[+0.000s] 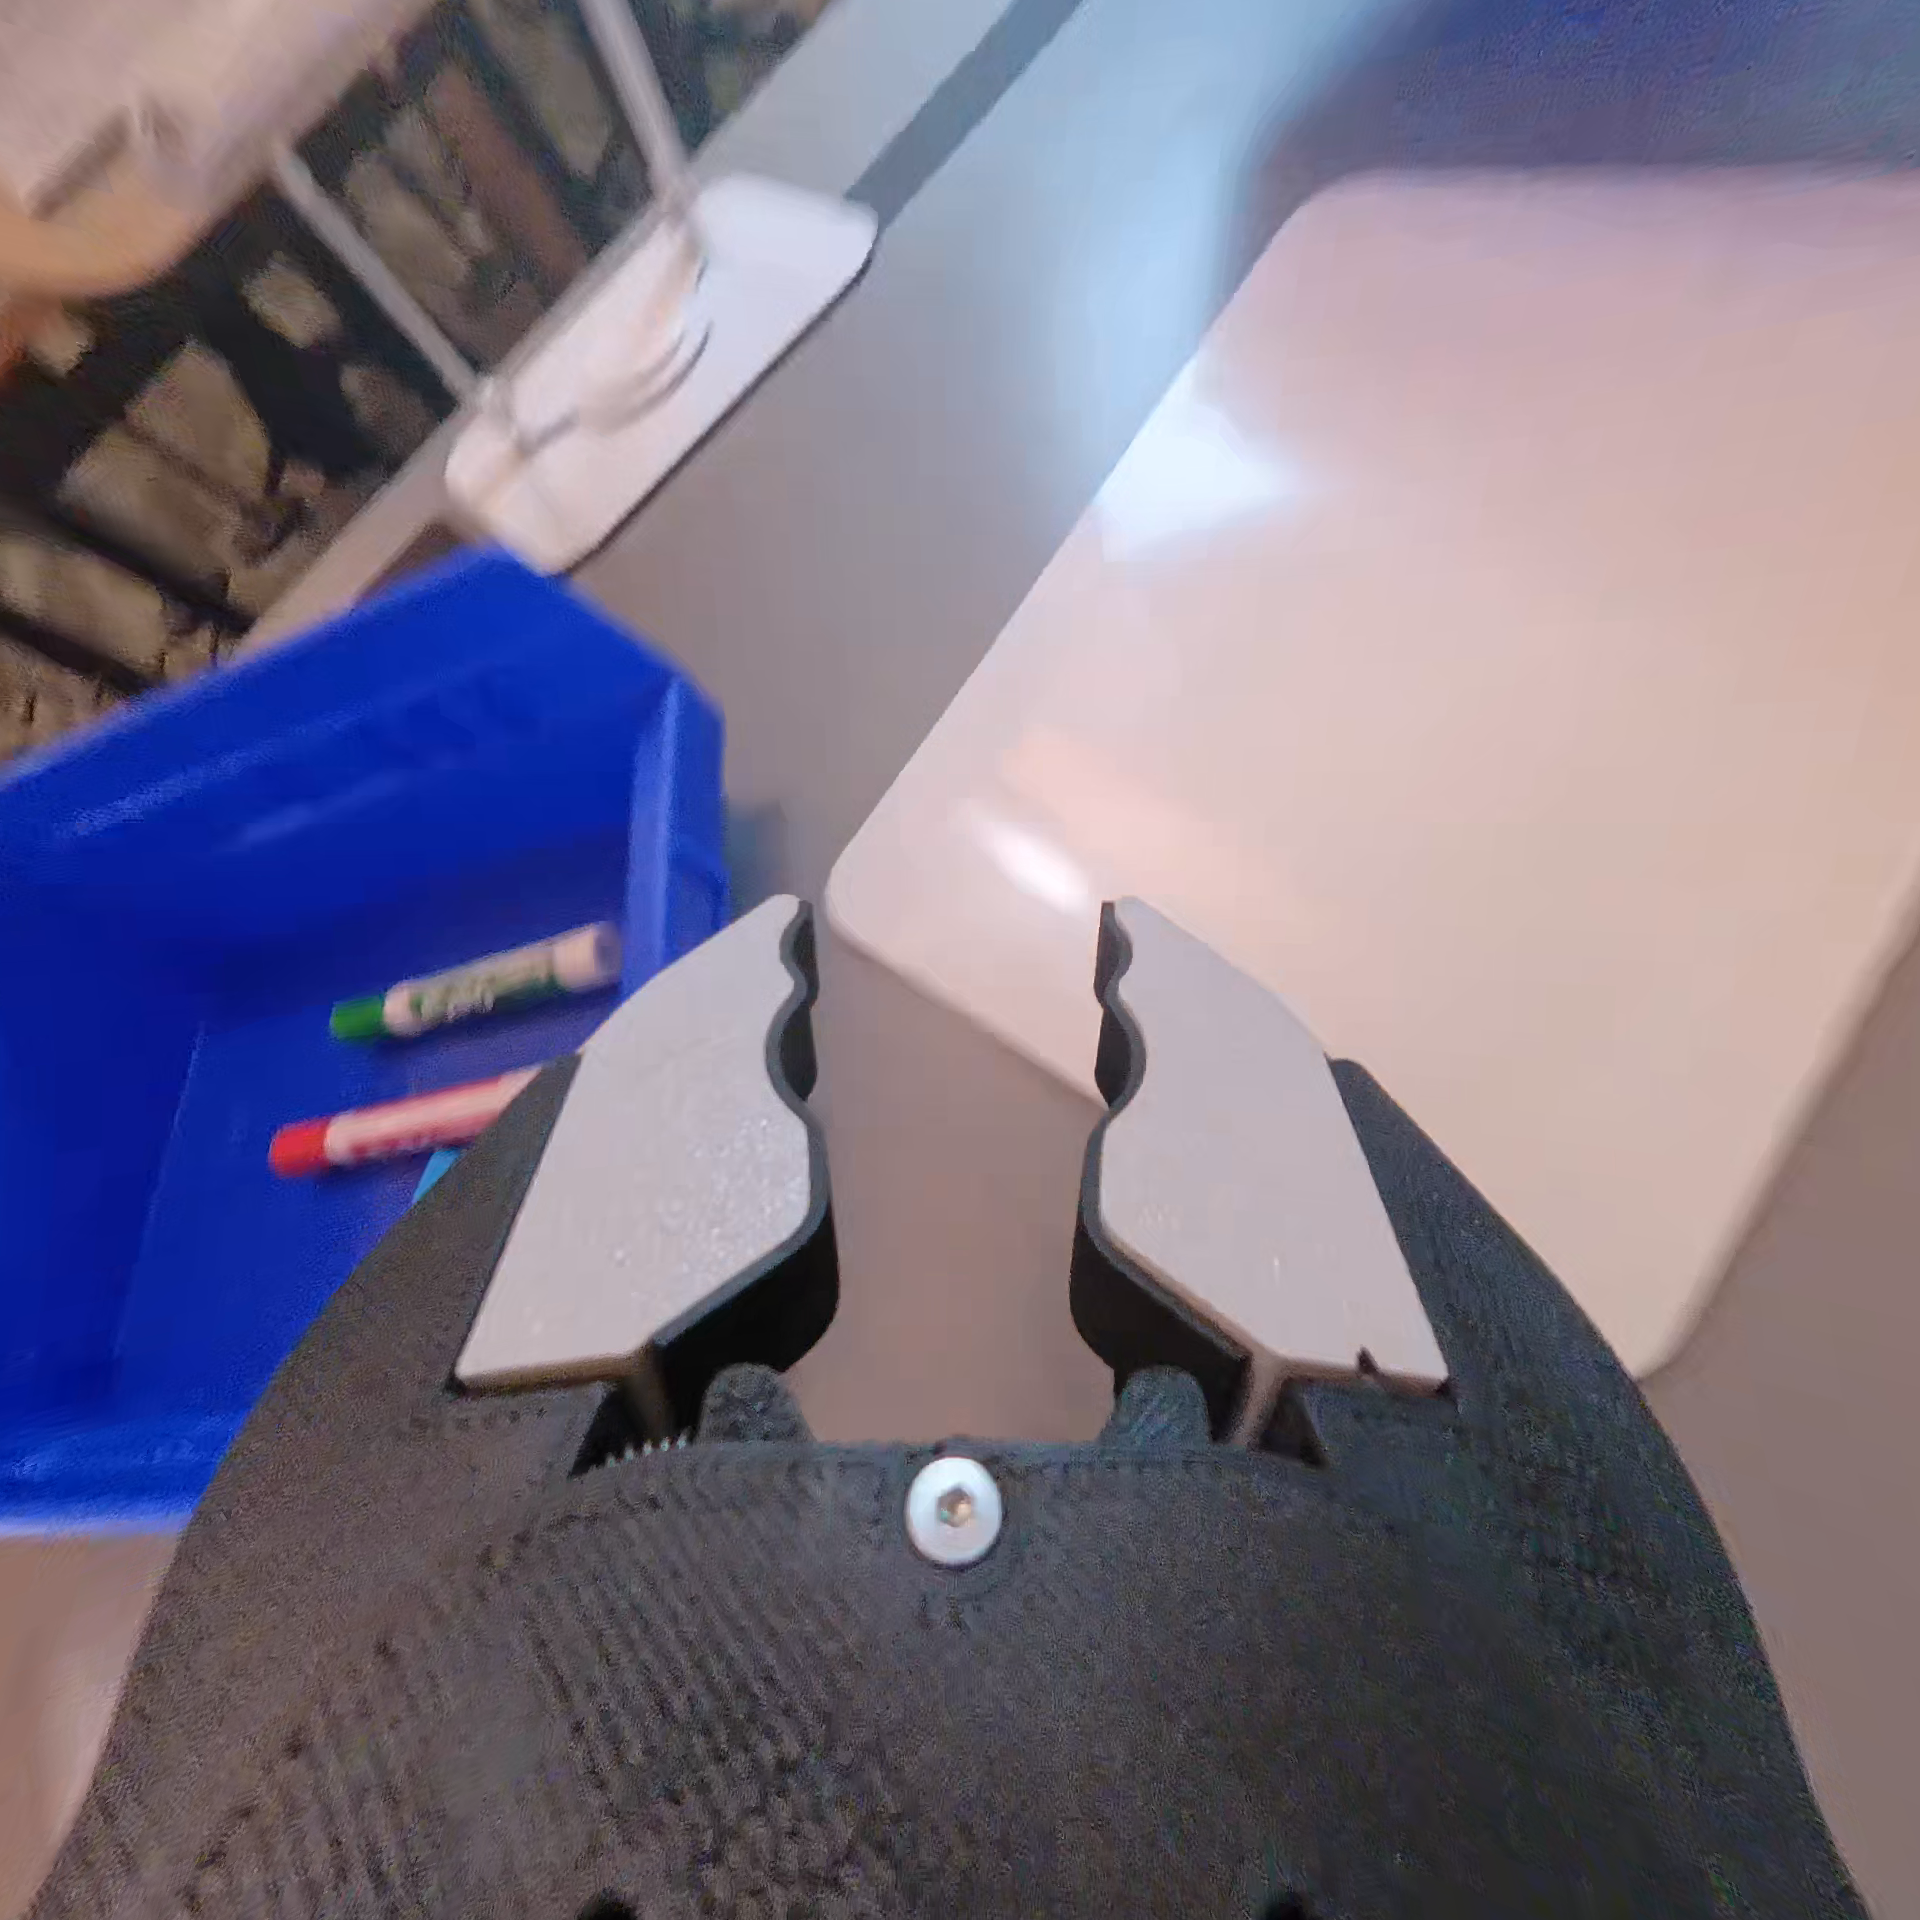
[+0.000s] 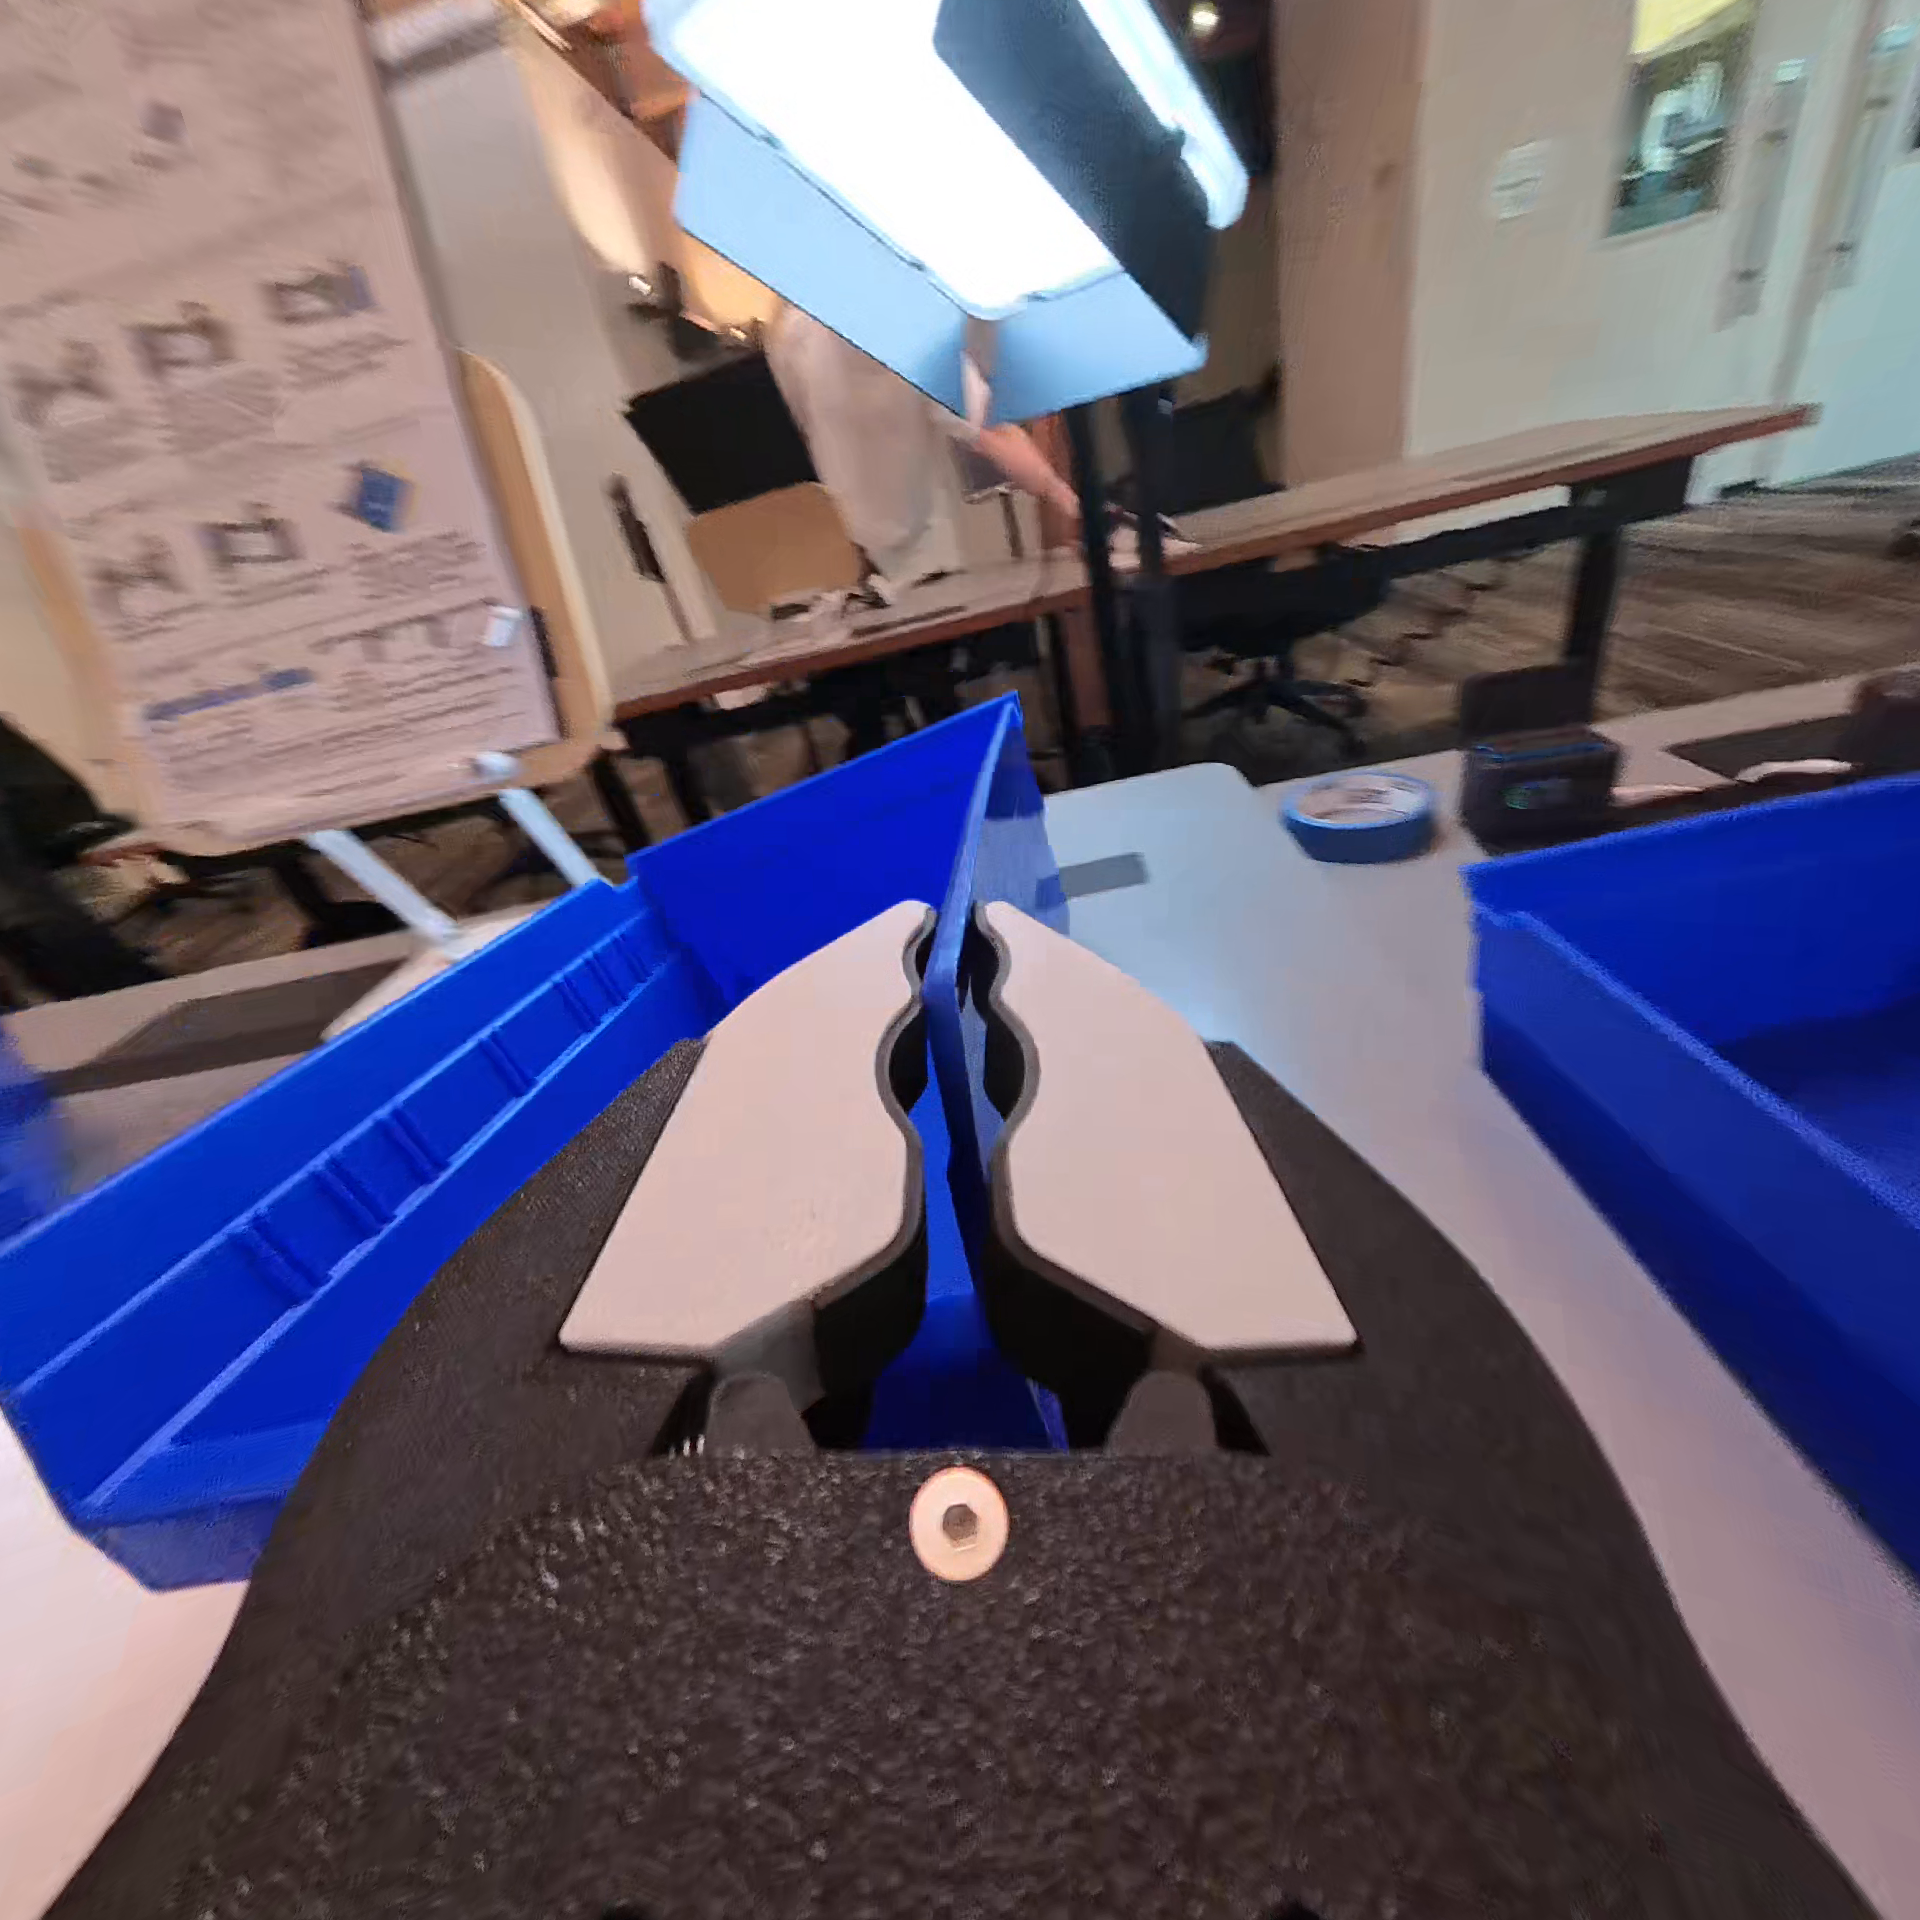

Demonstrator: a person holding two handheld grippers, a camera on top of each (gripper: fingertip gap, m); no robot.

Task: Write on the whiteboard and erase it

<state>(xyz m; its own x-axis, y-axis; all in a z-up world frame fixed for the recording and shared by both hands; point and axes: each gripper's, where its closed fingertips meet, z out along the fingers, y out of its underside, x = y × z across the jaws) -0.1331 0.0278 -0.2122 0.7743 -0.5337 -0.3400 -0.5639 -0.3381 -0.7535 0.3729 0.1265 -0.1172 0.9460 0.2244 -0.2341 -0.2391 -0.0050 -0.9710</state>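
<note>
Tabletop [image 1: 966, 436], grey, on which everything is laid. Whiteboard [image 1: 1455, 727], blank and flat, is seen to the right in the left wrist view, unmarked, so writing is judged not yet begun. Blue bin [image 1: 312, 831] is placed just left of the board, probably to keep the pens within reach. Its side wall [image 2: 961, 1039] is pinched by the right gripper [image 2: 954, 925], the fingers pressed nearly together on it, likely to steady or shift it. Left gripper [image 1: 954, 914] is held spread and empty above the board's near corner. Green marker [image 1: 478, 982] and red marker [image 1: 384, 1127] are stored in the bin, untouched.
</note>
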